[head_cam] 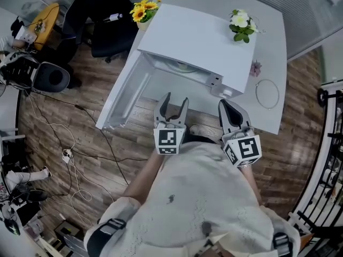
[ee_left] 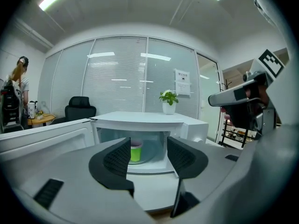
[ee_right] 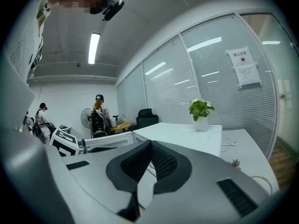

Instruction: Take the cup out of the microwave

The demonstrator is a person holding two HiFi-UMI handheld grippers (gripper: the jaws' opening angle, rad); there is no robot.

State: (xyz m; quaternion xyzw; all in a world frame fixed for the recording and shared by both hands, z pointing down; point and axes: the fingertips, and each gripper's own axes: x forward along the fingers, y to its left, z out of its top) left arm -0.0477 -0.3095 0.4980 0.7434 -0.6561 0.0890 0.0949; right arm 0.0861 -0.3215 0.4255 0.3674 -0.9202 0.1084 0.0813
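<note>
One cup (ee_left: pixel 135 151): green, upright, long axis vertical, mouth up. Stands inside microwave (ee_left: pixel 154 119), well ahead of left tool (ee_left: pixel 148 144), seen just inside its left jaw. One microwave, door (ee_left: pixel 42 139) swung open at tool's left. Two tools. Left tool released, jaws apart, nothing gripped. Right tool (ee_right: pixel 150 143) clenched, empty. Wall notice (ee_left: pixel 183 82): print unreadable.

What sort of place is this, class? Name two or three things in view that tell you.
Probably an office or lab workroom, not a kitchen: glass partition walls with blinds, a black office chair, and the microwave standing open on a white desk beside a potted plant.
</note>
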